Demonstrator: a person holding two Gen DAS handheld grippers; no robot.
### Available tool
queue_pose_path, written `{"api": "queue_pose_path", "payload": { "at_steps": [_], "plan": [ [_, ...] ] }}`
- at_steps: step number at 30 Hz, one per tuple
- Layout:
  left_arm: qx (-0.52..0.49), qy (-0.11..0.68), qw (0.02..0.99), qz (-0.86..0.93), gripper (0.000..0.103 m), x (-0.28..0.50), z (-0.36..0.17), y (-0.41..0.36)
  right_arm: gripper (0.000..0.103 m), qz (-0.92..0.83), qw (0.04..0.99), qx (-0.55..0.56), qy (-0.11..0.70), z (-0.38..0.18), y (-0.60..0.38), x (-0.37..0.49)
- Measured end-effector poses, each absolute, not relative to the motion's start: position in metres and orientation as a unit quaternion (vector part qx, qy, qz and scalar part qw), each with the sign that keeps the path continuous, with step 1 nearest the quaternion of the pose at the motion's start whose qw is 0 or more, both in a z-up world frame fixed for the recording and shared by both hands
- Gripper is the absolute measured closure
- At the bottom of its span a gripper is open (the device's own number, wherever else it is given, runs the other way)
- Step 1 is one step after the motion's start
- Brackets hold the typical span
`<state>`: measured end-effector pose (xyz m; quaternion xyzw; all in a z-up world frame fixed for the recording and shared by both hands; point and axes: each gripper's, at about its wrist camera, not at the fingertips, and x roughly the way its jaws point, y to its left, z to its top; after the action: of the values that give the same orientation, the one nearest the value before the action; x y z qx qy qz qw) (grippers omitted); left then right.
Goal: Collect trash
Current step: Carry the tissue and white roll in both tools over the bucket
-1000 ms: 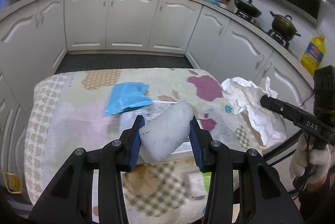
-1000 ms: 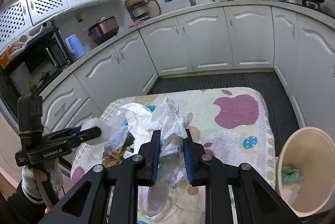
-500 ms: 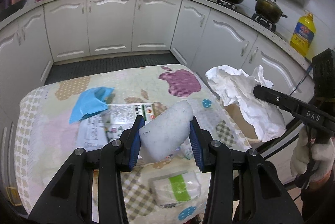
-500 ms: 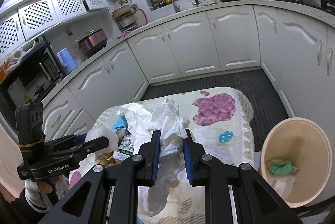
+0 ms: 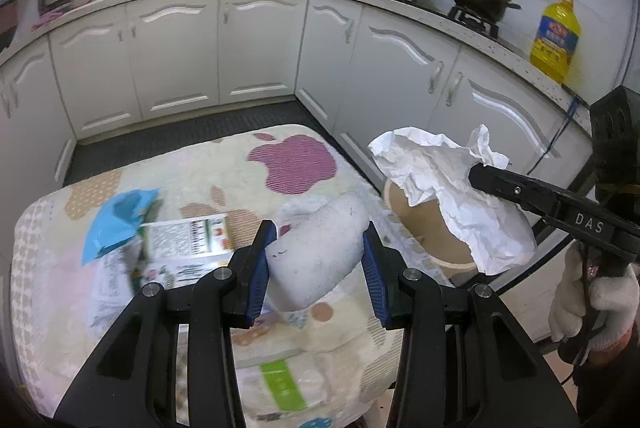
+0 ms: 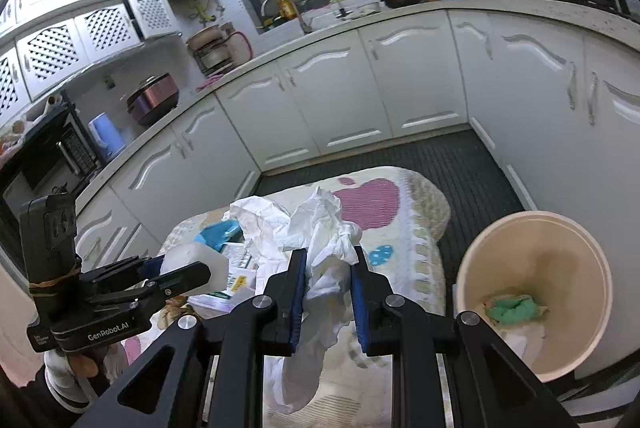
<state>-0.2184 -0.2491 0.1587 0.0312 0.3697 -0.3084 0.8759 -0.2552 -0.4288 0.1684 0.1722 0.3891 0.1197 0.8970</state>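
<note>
Presently logged: two pieces of trash in carriage toward the bin.

Left wrist view: left gripper point(image 5: 316, 260) was partly closed, its blue pads clamped on a grubby white foam block point(image 5: 318, 256), held clear above the patterned tablecloth point(image 5: 188, 167). Against the earlier frames, the table had slid left and near, and the beige bin point(image 5: 424, 232) had come into sight at right, beyond the table edge. Blue wrapper point(image 5: 116, 220) and printed leaflet point(image 5: 188, 240) remained on the cloth, uncollected.
Right wrist view: right gripper point(image 6: 328, 292) was nearly closed, pinching crumpled white paper point(image 6: 316, 248) that hung below it. The bin had drawn nearer at right, a green scrap point(image 6: 514, 310) already inside. Judged: both loads were approaching release; neither sat over the opening yet.
</note>
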Motion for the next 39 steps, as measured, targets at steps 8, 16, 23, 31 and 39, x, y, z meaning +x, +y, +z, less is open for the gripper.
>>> {"api": "queue_pose_path", "payload": {
  "at_steps": [8,16,23,31,39],
  "plan": [
    [0.044,0.376,0.861,-0.339,0.063,-0.219,0.155,-0.293,0.083,0.074,0.902,0.183,0.384,0.167,-0.469,-0.269],
    [0.05,0.385,0.844,-0.371,0.063,-0.219,0.15,-0.334,0.083,0.029,0.899,0.201,0.387,0.159,-0.51,-0.281],
    [0.037,0.407,0.82,-0.401,0.063,-0.212,0.14,-0.377,0.083,-0.023,0.9,0.196,0.39,0.151,-0.539,-0.289],
    [0.026,0.444,0.784,-0.433,0.063,-0.198,0.118,-0.433,0.083,-0.077,0.884,0.203,0.414,0.125,-0.573,-0.288],
    [0.023,0.463,0.773,-0.434,0.057,-0.183,0.093,-0.483,0.083,-0.127,0.876,0.168,0.434,0.101,-0.596,-0.274]
  ]
}}
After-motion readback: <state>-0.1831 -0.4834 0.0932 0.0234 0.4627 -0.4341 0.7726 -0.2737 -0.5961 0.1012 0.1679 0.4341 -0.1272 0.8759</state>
